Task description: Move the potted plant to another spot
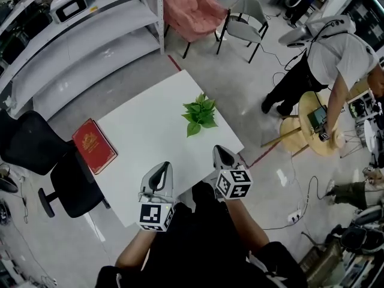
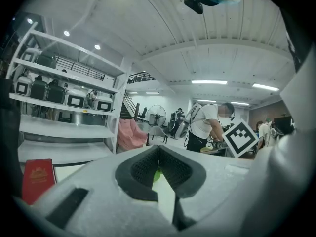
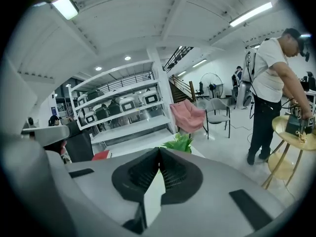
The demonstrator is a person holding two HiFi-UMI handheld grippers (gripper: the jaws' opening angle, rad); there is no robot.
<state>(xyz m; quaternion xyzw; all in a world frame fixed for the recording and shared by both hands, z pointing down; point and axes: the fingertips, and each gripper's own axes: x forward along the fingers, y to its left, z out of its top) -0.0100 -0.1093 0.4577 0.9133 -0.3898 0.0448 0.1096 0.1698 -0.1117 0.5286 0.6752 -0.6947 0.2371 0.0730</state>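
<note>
Left gripper (image 1: 162, 166) & right gripper (image 1: 221, 150): fingers together, empty, short of the green leafy potted plant (image 1: 199, 114). Pot prob. hidden under leaves; a blind grab could tip it off the white bench (image 1: 147, 134).

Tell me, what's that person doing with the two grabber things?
A person holds the left gripper and the right gripper over the near edge of the white table. Both are shut and hold nothing. The potted plant sits untouched toward the table's far right edge, ahead of the grippers, and a red book lies at its left edge. The move has not begun.
</note>
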